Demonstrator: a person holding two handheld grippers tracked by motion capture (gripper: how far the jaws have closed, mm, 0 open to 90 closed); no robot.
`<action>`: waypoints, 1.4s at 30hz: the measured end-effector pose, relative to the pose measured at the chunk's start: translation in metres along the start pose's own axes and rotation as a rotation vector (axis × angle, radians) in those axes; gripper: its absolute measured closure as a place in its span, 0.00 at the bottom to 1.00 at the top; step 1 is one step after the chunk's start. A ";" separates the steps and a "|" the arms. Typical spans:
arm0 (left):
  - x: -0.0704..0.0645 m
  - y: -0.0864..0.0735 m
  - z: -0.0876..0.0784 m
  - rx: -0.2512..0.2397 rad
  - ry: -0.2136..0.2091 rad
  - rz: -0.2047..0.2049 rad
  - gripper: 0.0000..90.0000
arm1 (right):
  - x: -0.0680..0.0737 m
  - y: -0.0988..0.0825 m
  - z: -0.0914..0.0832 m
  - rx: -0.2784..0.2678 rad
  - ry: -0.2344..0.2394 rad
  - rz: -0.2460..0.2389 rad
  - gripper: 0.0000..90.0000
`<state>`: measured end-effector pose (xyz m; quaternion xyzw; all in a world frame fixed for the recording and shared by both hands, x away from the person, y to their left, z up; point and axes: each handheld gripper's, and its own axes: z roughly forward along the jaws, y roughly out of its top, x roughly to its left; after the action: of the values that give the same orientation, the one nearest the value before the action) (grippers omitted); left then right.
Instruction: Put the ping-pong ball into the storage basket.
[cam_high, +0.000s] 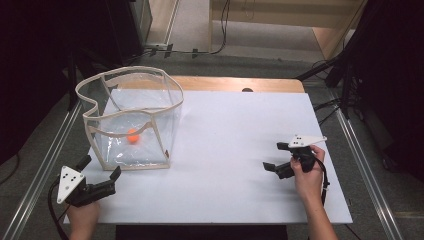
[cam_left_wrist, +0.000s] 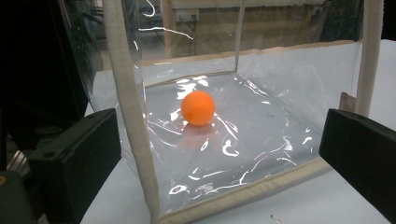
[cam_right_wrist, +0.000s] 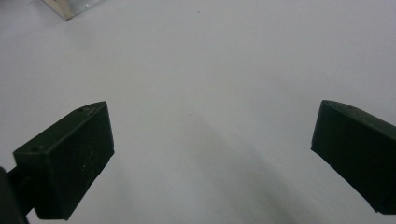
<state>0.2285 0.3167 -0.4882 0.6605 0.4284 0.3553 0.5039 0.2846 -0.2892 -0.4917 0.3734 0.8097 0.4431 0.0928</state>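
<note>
High view is showing a person sitting at a white table (cam_high: 230, 150) with a two-jaw tool in each hand. The left gripper (cam_high: 102, 172) is hovering low over the near-left corner of the table, its jaws standing wide apart and gripping nothing, and they are pointing at the clear plastic bag (cam_high: 132, 120) just beyond their tips. The bag is standing upright with its cream-trimmed mouth open to the ceiling, which is probably why it is holding its boxy shape without help. An orange ball (cam_high: 132, 136) is lying on the bag's floor, past the fingertips and behind the near transparent wall.

Left gripper view is looking straight between the two spread fingers (cam_left_wrist: 74, 158): the ball (cam_left_wrist: 198, 108) is sitting roughly midway between them but farther off, with the bag's near wall and one cream corner seam (cam_left_wrist: 133, 121) coming between jaws and ball. From this level the jaws are facing plastic, so reaching the ball would, I judge, call for going in over the rim, or else taking hold of the bag's trim.

The right gripper (cam_high: 277, 160) is being held well off to the other side, away from the bag, likely waiting its turn. Right gripper view is showing its fingers (cam_right_wrist: 70, 158) parted wide over bare tabletop, holding nothing, with a corner of the bag (cam_right_wrist: 65, 9) lying far beyond the left fingertip.
</note>
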 end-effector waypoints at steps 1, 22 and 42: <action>0.000 0.000 0.000 0.000 0.000 -0.001 0.00 | 0.000 -0.001 -0.001 -0.005 -0.003 -0.004 0.00; 0.000 0.000 0.000 0.001 0.003 0.000 0.00 | -0.010 -0.033 -0.031 -0.087 -0.044 0.037 0.00; 0.000 0.000 0.000 0.000 -0.002 0.001 0.00 | -0.011 -0.062 -0.044 -0.224 -0.062 0.054 0.00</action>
<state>0.2285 0.3167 -0.4881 0.6611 0.4274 0.3552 0.5042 0.2388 -0.3452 -0.5162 0.3960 0.7415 0.5212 0.1471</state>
